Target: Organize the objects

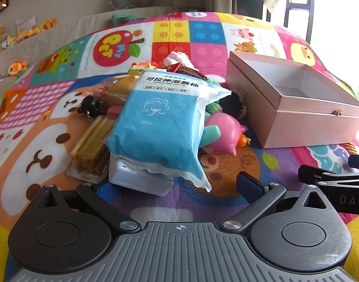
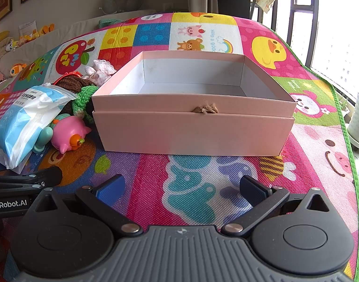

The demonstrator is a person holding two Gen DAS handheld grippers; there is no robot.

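Both tongs spread wide, empty: left gripper (image 1: 177,183), right gripper (image 2: 181,188). Soft blue plastic cotton-pad pouch (image 1: 160,127) tops toy pile mid-mat, beside empty pink cardboard box (image 2: 193,127). Light, squashy, slippery; pinch across middle.

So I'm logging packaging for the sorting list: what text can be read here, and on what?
"可拉伸湿敷棉", "STRETCH WET COTTON", "50PCS": blue cotton pad pack.
"MY PET": apple picture on the play mat.
"have a good": play mat, by the rainbow.
"DAS": right gripper body.
"enRobot.AI": left gripper body.
Small print on the pink box side: too small.
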